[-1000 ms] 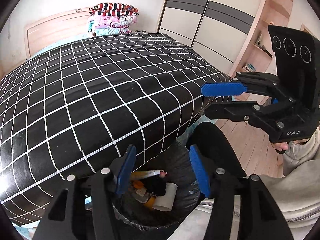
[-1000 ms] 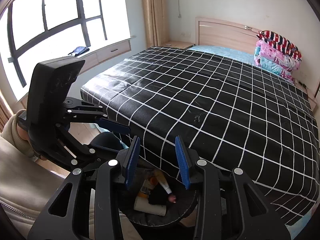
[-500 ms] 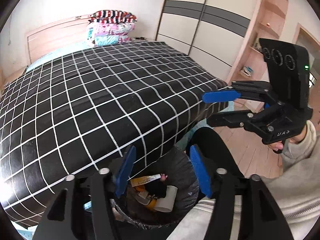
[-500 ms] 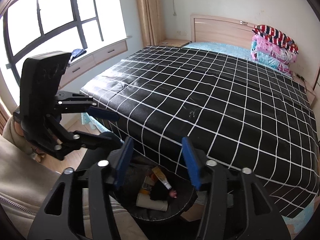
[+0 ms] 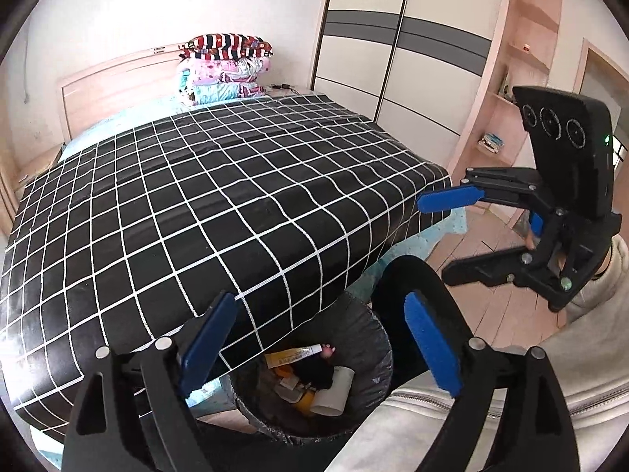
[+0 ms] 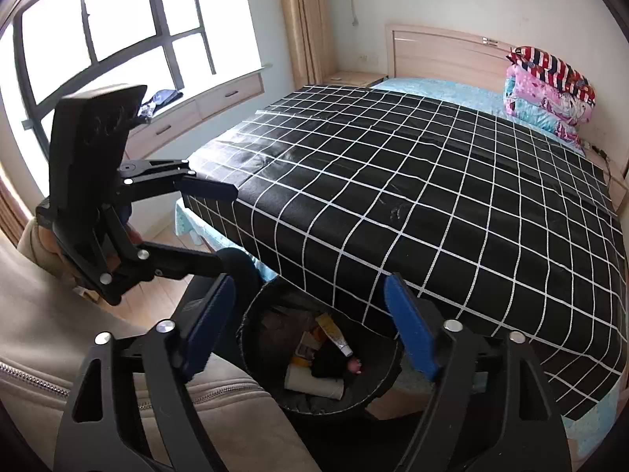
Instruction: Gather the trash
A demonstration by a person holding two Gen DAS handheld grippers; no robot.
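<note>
You are standing at the foot corner of a bed [image 5: 220, 196] covered by a glossy black sheet with a white grid, a pale wooden headboard [image 6: 444, 51] behind it. A stack of folded quilts [image 5: 224, 67], striped on top and pink and blue below, sits at the head end. A sliding wardrobe [image 5: 401, 47] with white and grey panels fills one wall; a bay window [image 6: 118, 27] with dark frames fills the other, over a wooden floor [image 5: 495, 306].

Just beside the bed corner stands a round trash bin [image 5: 377, 377] lined with a crinkled black bag. The trash lies inside it: a squeezed tube [image 5: 295, 355], a white paper cup [image 5: 334, 389] on its side, a dark soft lump and some yellow packaging.

Your left claw [image 5: 320, 342] hangs above the bin, its blue pads spread wide and gripping nothing. Your right claw [image 6: 310, 326] is likewise spread wide over the bin, empty and touching nothing.
</note>
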